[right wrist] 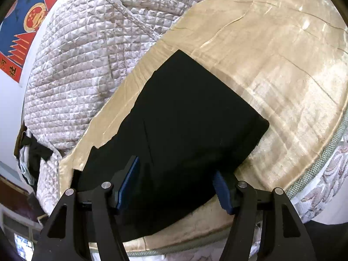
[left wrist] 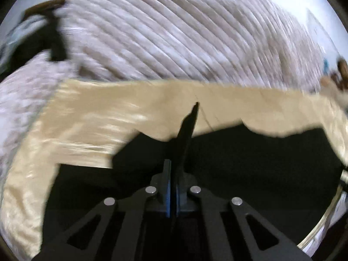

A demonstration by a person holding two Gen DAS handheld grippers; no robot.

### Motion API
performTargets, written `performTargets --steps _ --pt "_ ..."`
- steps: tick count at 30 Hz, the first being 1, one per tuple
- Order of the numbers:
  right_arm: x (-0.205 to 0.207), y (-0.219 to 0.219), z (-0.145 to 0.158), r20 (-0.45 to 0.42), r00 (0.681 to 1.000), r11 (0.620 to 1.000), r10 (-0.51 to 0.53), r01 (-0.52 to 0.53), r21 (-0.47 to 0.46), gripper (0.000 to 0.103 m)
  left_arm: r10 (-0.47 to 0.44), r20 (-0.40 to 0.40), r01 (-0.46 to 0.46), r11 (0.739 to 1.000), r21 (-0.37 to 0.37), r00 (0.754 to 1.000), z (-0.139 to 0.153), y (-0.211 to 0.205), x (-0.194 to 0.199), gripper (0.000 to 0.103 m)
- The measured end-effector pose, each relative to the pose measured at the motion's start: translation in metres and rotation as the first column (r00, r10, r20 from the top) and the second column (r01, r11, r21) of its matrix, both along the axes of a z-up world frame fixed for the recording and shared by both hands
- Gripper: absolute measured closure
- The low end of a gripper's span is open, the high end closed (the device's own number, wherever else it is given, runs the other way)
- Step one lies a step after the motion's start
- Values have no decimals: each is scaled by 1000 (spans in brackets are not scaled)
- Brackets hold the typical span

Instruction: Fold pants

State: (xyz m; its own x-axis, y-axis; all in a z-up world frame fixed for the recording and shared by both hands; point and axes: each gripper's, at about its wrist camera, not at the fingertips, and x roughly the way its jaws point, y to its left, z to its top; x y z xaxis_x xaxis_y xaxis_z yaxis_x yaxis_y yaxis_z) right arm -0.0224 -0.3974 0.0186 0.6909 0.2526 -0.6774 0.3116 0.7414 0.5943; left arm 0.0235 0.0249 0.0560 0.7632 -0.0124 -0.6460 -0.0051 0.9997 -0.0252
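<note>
- The pants (right wrist: 178,134), black and folded into a flat, roughly rectangular stack, are lying on a shiny tan sheet (right wrist: 271,61) that is covering the bed.
- The right claw (right wrist: 176,187) is standing wide, its two blue pads (right wrist: 130,180) spread apart over the near end of the stack; neither pad is pressing on the cloth, so it is gripping nothing.
- In the right wrist view the far corner of the stack is pointing toward the middle of the sheet, and one long edge is running close to a quilted, pale floral blanket (right wrist: 87,65) that is piled beside the sheet.
- The left claw (left wrist: 173,195) is standing pinched shut, its blue pads meeting at the centre line (a thin black strip is rising from between them, and I cannot tell whether it is cloth caught there or part of the tool).
- In the left wrist view the pants (left wrist: 239,152) are filling the lower half as a dark mass just ahead of the claw, with the tan sheet (left wrist: 108,113) showing beyond them and the blanket (left wrist: 174,32) blurred behind.
- A blue and red poster (right wrist: 28,21) is hanging on the white wall past the blanket.
- Dark clothing (right wrist: 37,152) is hanging at the bed's far left edge, well apart from the folded stack.
</note>
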Motion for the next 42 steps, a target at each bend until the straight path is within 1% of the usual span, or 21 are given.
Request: performTargets --steps 2,4,5,7,8,10,13,15,18,20,22,23,25,28,32,35,36,38,40,41,42 --pt "1 -3 -1 6 1000 1000 -6 6 7 41 94 52 -91 994 -54 994 11 28 -18 99" --pt "3 -5 -2 4 1000 1000 -13 13 4 47 183 71 -175 978 -111 981 16 54 -39 99" --pt "3 -6 -1 3 1000 1000 -14 14 5 49 212 62 -201 968 -148 975 15 65 -50 99" --pt "3 -8 -3 2 1000 1000 -21 21 14 51 255 11 -247 947 -203 967 4 80 -64 99" --pt "2 -9 -2 2 1000 1000 -21 21 16 52 263 -16 -260 939 -225 965 -4 85 -69 99" --pt "2 -10 -3 3 1000 1000 -23 23 16 53 291 -80 -302 912 -276 953 -21 96 -78 98" --pt "1 -10 -3 5 1000 1000 -21 20 10 53 320 -158 -356 868 -346 934 -42 108 -88 93" --pt "1 -11 -4 6 1000 1000 -21 21 8 53 315 -174 -360 840 -407 933 -45 116 -88 93" --pt "0 -9 -4 6 1000 1000 -22 22 10 53 343 -159 -378 824 -422 926 -44 121 -89 89" --pt "0 -9 -4 7 1000 1000 -24 23 12 53 348 -172 -387 808 -444 922 -48 124 -85 89" --pt "0 -10 -5 10 1000 1000 -22 22 16 53 356 -167 -392 807 -442 920 -48 126 -81 89" --pt "0 -10 -4 11 1000 1000 -24 23 17 56 359 -164 -394 810 -435 919 -47 126 -77 89" --pt "0 -13 -5 10 1000 999 -30 30 14 78 363 -162 -397 813 -427 918 -46 126 -74 90" --pt "-3 -23 -4 19 999 998 -50 49 44 89 367 -168 -403 813 -421 915 -46 127 -72 96" --pt "-5 -29 -4 34 998 997 -55 53 62 93 362 -161 -396 820 -413 918 -43 127 -74 99" --pt "-4 -27 1 48 997 998 -52 50 49 95 369 -128 -388 823 -415 921 -30 127 -83 99" --pt "-5 -26 4 58 997 998 -50 47 46 95 371 -110 -383 829 -407 922 -25 127 -87 99" --pt "-11 -24 17 107 993 999 -41 37 39 95 370 -92 -375 840 -391 924 -19 125 -90 99" --pt "-13 -24 21 127 991 999 -49 46 25 95 372 -115 -388 852 -352 921 -23 122 -89 99" --pt "-12 -26 18 109 992 998 -56 55 15 95 375 -140 -400 855 -329 916 -27 121 -88 99" --pt "-10 -30 10 66 995 997 -75 75 3 95 374 -170 -411 853 -323 912 -34 122 -87 99"
